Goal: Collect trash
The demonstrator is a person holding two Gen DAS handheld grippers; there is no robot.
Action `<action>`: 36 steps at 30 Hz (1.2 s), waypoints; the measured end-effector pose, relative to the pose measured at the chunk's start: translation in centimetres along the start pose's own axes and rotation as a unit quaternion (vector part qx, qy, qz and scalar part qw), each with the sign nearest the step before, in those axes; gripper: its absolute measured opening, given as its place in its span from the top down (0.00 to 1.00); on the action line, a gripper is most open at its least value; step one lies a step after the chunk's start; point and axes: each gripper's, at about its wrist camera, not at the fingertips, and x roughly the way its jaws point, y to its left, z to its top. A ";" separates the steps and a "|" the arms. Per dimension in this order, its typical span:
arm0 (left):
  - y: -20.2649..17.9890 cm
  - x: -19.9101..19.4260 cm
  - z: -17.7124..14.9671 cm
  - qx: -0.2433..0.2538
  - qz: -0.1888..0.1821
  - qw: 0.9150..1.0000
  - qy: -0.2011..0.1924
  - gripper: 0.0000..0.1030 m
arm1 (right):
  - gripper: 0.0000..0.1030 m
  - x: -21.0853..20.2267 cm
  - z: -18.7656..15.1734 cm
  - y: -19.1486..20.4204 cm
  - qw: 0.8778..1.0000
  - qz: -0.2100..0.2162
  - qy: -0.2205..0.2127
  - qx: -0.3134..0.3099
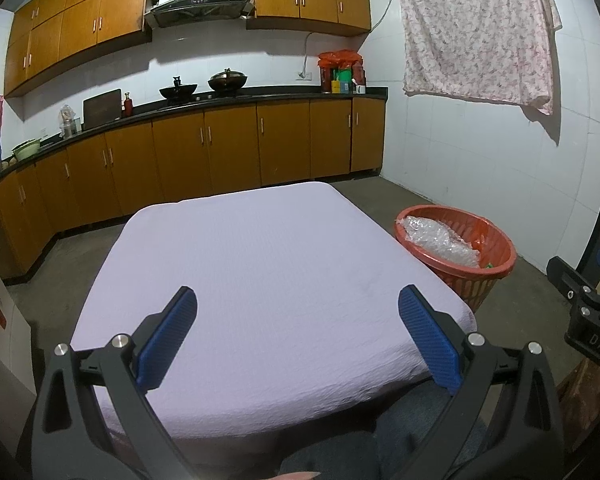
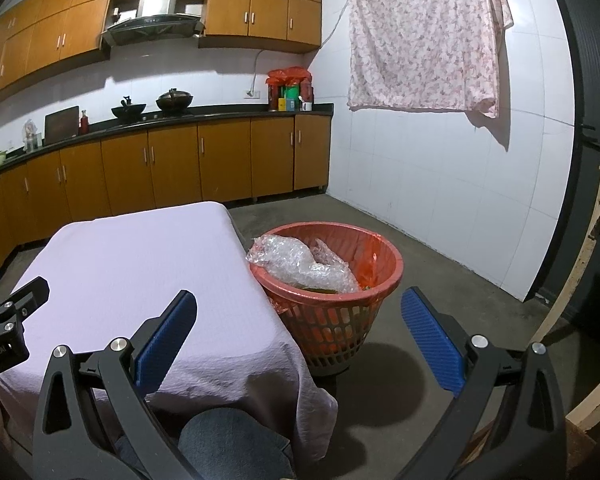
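Observation:
An orange plastic basket (image 2: 340,320) stands on the floor at the right side of the table (image 2: 140,264), which is covered with a lilac cloth. It holds crumpled bubble wrap (image 2: 296,264) and some green bits. The basket also shows in the left wrist view (image 1: 496,272) with the bubble wrap (image 1: 440,240) inside. My left gripper (image 1: 298,304) is open and empty above the table's near part (image 1: 260,264). My right gripper (image 2: 299,308) is open and empty, above the table's right edge and the basket. The right gripper's body shows at the right edge of the left wrist view (image 1: 584,300).
Wooden kitchen cabinets (image 1: 228,148) with a dark counter run along the back wall, with pans on a stove (image 1: 204,88). A floral cloth (image 2: 424,36) hangs on the white tiled right wall. A pale wooden frame (image 2: 596,240) stands at far right. The person's knee (image 2: 228,444) is below.

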 end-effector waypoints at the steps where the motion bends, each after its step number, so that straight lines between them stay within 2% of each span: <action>1: 0.0 0.0 0.0 -0.001 0.000 1.000 0.000 0.04 | 0.02 0.0 -0.1 0.0 1.000 0.000 0.000 0.000; 36: -0.7 -0.2 -0.1 -0.001 0.001 1.000 0.000 0.04 | 0.02 0.1 0.1 -0.3 1.000 0.001 0.001 0.000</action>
